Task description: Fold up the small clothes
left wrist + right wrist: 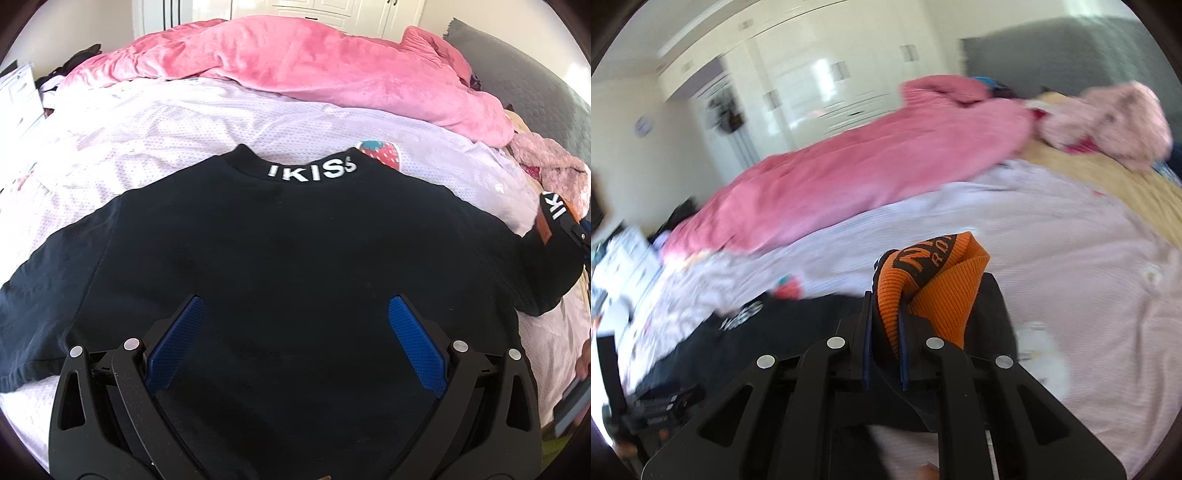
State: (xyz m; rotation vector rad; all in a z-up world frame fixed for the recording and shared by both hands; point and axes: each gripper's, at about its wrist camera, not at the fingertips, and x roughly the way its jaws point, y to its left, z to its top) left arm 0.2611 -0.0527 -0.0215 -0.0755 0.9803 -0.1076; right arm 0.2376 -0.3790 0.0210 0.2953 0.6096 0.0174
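Black sweatshirt (pixel 280 251) under spread left tool (pixel 293 317), orange cuff (pixel 934 284) pinched in right tool (pixel 886 325)

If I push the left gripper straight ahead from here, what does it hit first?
Probably the black sweatshirt: the open left gripper points across its back toward the IKISS collar. The pale bedsheet comes next. Height above the cloth is unclear.

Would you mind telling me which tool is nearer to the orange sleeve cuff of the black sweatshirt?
Right. The right tool is shut on the orange cuff itself. The left tool hovers open above the middle of the black sweatshirt, well away from that cuff.
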